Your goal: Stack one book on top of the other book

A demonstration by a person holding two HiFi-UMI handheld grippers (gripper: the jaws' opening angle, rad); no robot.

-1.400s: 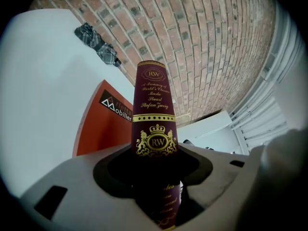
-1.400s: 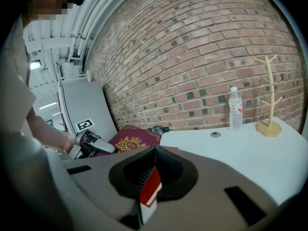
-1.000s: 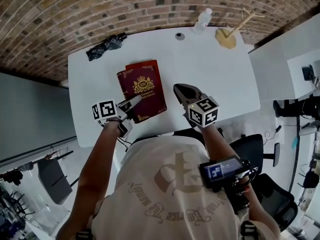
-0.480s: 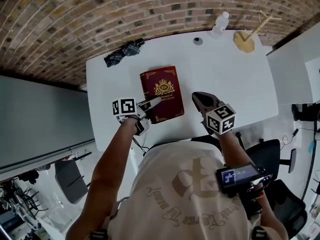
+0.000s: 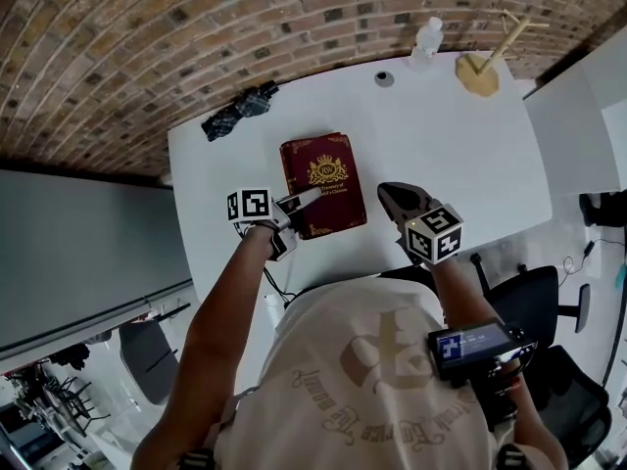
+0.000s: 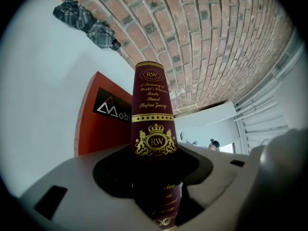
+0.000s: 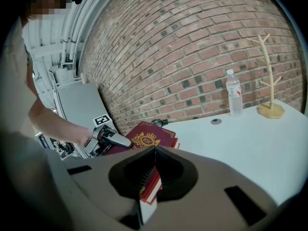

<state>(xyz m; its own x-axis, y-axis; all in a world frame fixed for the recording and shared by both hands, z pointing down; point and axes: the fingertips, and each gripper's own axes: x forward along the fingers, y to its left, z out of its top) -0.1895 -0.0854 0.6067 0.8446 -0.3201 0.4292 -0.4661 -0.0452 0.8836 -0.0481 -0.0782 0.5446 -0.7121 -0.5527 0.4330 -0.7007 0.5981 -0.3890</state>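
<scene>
So the thick maroon hardcover book with the gold crest [image 5: 326,172] is laid flat on top of a thin orange book with white lettering [image 6: 94,124], and the pair is parked left of the middle of the white table [image 5: 451,155], a bit closer to the near edge. The left gripper [image 5: 306,198] is clamped on the maroon book at its near left corner; the gold-printed spine is seen pinched right between the jaws in the left gripper view. The right gripper [image 5: 385,190] is held just right of the stack, near the near edge, jaws pressed together with nothing in them. A dark checked bundle [image 5: 237,111] is left at the far left corner, and along the far edge a clear plastic bottle [image 5: 424,39] and a wooden branch-shaped stand [image 5: 485,65] are lined up toward the right corner.
</scene>
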